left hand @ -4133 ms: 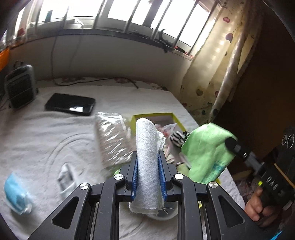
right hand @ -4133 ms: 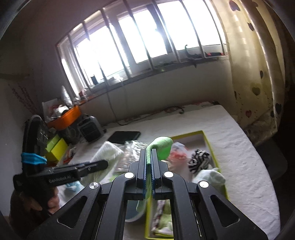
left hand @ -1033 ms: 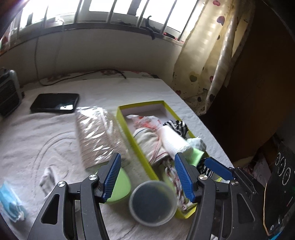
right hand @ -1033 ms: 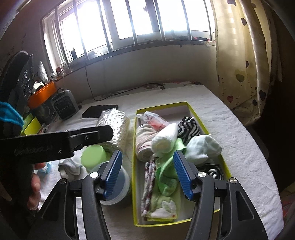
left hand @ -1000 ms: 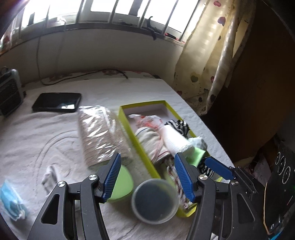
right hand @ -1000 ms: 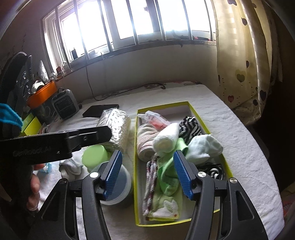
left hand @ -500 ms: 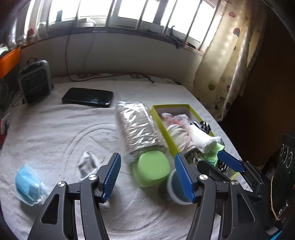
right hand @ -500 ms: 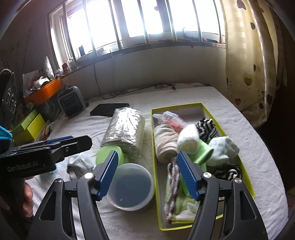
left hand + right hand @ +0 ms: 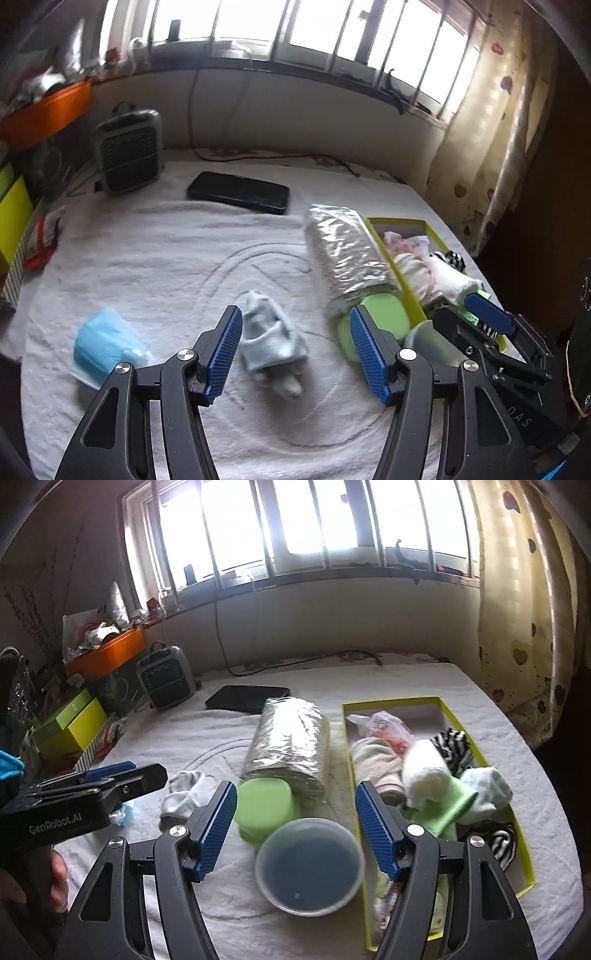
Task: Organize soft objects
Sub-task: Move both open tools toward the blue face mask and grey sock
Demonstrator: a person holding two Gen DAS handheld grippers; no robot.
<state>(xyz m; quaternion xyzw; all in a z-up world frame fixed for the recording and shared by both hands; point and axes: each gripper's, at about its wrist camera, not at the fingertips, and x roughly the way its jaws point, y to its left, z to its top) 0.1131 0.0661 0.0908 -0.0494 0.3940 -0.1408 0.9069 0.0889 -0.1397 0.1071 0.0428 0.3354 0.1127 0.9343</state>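
A yellow-green box point(image 9: 523, 849) on the white bedcover holds several rolled socks and cloths, among them a white towel roll point(image 9: 424, 771) and a green cloth point(image 9: 448, 810). A loose pale grey sock point(image 9: 271, 334) lies on the cover in front of my left gripper point(image 9: 295, 354), which is open and empty; the sock also shows in the right wrist view point(image 9: 184, 794). A blue face mask point(image 9: 105, 345) lies left of it. My right gripper point(image 9: 295, 830) is open and empty above a clear plastic tub point(image 9: 309, 866).
A plastic-wrapped bundle point(image 9: 290, 746) lies left of the box, a green lid point(image 9: 264, 808) at its near end. A black tablet point(image 9: 238, 192) and a small grey heater point(image 9: 127, 149) sit farther back. Boxes and an orange tray point(image 9: 107, 653) stand at the left.
Both grippers let go of the white towel roll and the green cloth, which now lie in the box. My left gripper has swung left toward the loose sock; my right has drawn back.
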